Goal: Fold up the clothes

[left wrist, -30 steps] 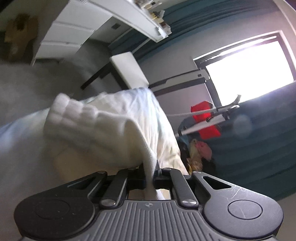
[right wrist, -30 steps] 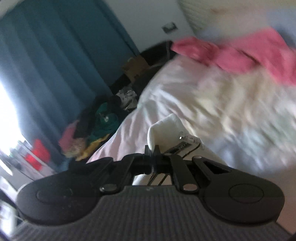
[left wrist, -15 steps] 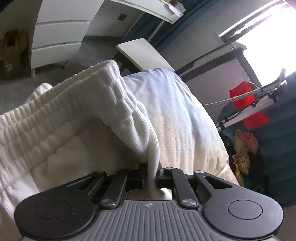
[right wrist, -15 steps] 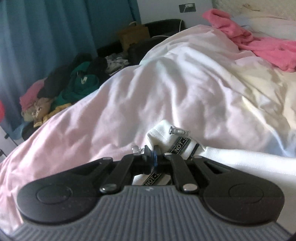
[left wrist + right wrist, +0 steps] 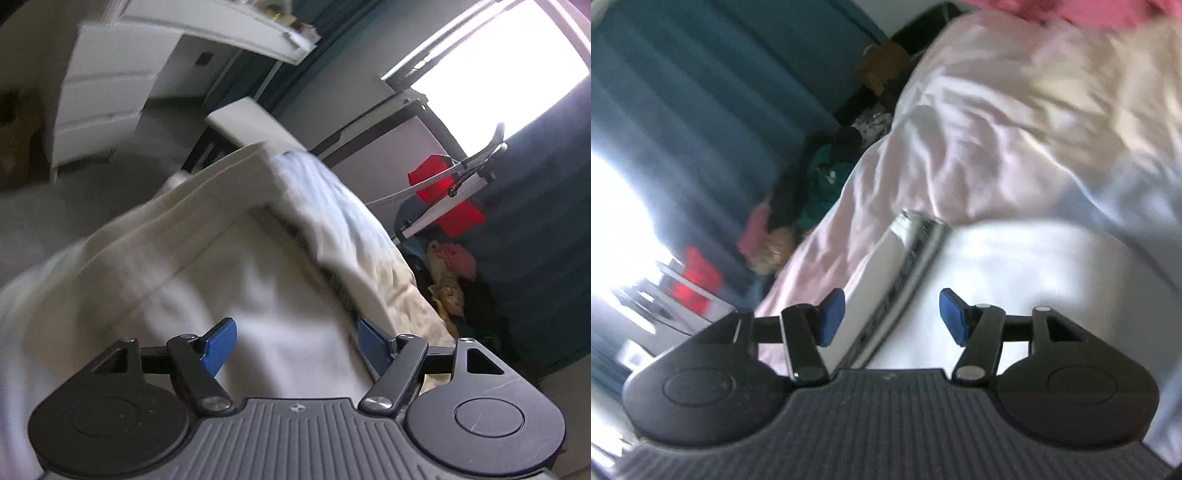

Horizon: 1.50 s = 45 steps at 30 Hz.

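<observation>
White ribbed garment (image 5: pixel 229 258) lies spread on the pale bedsheet (image 5: pixel 979 140), its broad waistband (image 5: pixel 192 206) folded across the top; a black-printed white strap (image 5: pixel 908 266) runs along one edge. Left gripper (image 5: pixel 297 341) and right gripper (image 5: pixel 892 314) hover above it, jaws apart, holding nothing.

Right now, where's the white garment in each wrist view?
Left wrist: white garment fills the centre, ahead of the open left gripper.
Right wrist: lower centre-right, printed band above the open right gripper.
Shared landmark: red object by the window.
</observation>
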Available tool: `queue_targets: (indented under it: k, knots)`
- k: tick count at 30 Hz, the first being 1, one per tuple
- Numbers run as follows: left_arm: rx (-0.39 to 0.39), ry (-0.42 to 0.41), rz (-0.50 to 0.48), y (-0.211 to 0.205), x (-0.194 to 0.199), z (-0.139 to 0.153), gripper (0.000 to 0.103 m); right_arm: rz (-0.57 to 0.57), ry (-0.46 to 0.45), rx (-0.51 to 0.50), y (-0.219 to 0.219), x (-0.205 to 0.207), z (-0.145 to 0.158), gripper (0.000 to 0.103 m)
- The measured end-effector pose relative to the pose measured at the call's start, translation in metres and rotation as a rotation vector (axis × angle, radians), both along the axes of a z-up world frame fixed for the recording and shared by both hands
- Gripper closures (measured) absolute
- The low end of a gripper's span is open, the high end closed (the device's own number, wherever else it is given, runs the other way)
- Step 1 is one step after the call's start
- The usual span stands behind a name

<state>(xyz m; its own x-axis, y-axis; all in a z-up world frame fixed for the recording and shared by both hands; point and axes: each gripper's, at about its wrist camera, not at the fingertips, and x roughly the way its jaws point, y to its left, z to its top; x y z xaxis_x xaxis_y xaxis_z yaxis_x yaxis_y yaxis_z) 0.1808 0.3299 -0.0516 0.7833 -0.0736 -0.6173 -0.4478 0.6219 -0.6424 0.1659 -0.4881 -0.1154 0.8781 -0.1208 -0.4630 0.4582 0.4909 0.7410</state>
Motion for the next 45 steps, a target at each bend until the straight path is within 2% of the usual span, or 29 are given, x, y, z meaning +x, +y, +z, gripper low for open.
queue_targets:
  k: [3, 5, 9, 10, 12, 13, 15, 17, 20, 24, 25, 26, 27, 28, 29, 32, 35, 42, 45]
  knots:
    - [-0.088, -0.001, 0.031, 0.006, -0.042, -0.010, 0.026, 0.028, -0.039, 0.127, -0.002, -0.048, -0.010, 0.043]
    - [-0.140, 0.015, 0.052, 0.011, -0.060, -0.020, 0.026, 0.060, -0.002, 0.223, -0.006, -0.064, -0.019, 0.043]
    - [-0.254, 0.027, 0.096, 0.019, -0.080, -0.042, 0.027, 0.069, 0.003, 0.420, -0.010, -0.079, -0.044, 0.044]
    - [-0.279, 0.014, 0.109, 0.020, -0.080, -0.048, 0.028, 0.077, -0.001, 0.429, -0.010, -0.077, -0.048, 0.044]
    - [-0.298, -0.018, 0.144, 0.020, -0.076, -0.055, 0.031, 0.096, -0.008, 0.434, -0.009, -0.072, -0.057, 0.045]
    - [-0.275, -0.030, 0.171, 0.019, -0.075, -0.056, 0.038, 0.101, -0.002, 0.414, -0.008, -0.067, -0.059, 0.047]
    - [-0.225, -0.051, 0.214, 0.018, -0.069, -0.058, 0.040, 0.101, 0.012, 0.388, -0.007, -0.056, -0.067, 0.048]
    - [-0.220, -0.040, 0.224, 0.018, -0.057, -0.066, 0.039, 0.086, 0.023, 0.393, -0.009, -0.045, -0.079, 0.050]
    - [-0.220, -0.016, 0.255, 0.022, -0.041, -0.076, 0.054, 0.078, -0.029, 0.351, -0.012, -0.028, -0.085, 0.050]
    - [-0.194, 0.029, 0.290, 0.032, -0.023, -0.075, 0.081, 0.035, -0.089, 0.307, -0.015, -0.006, -0.089, 0.050]
    - [-0.175, 0.034, 0.290, 0.033, -0.019, -0.072, 0.084, 0.024, -0.104, 0.296, -0.015, 0.000, -0.090, 0.052]
    - [-0.151, 0.033, 0.289, 0.033, -0.014, -0.067, 0.086, 0.012, -0.118, 0.286, -0.016, 0.006, -0.092, 0.059]
    - [-0.120, 0.029, 0.285, 0.033, -0.010, -0.062, 0.088, -0.003, -0.106, 0.276, -0.018, 0.010, -0.093, 0.066]
    - [-0.100, 0.019, 0.283, 0.033, -0.009, -0.057, 0.088, -0.020, -0.088, 0.267, -0.020, 0.014, -0.094, 0.079]
    - [-0.088, 0.008, 0.284, 0.033, -0.008, -0.053, 0.089, -0.021, -0.082, 0.268, -0.023, 0.018, -0.094, 0.085]
    - [-0.120, -0.016, 0.305, 0.036, -0.017, -0.045, 0.089, -0.014, -0.075, 0.267, -0.031, 0.020, -0.087, 0.089]
    - [-0.111, -0.021, 0.287, 0.039, -0.029, -0.038, 0.090, -0.012, -0.093, 0.272, -0.037, 0.007, -0.071, 0.090]
    - [-0.130, -0.026, 0.250, 0.041, -0.095, -0.014, 0.090, -0.038, -0.095, 0.277, -0.038, -0.057, -0.047, 0.091]
    - [-0.084, 0.000, 0.224, 0.040, -0.133, -0.003, 0.090, -0.045, -0.080, 0.281, -0.038, -0.090, -0.036, 0.091]
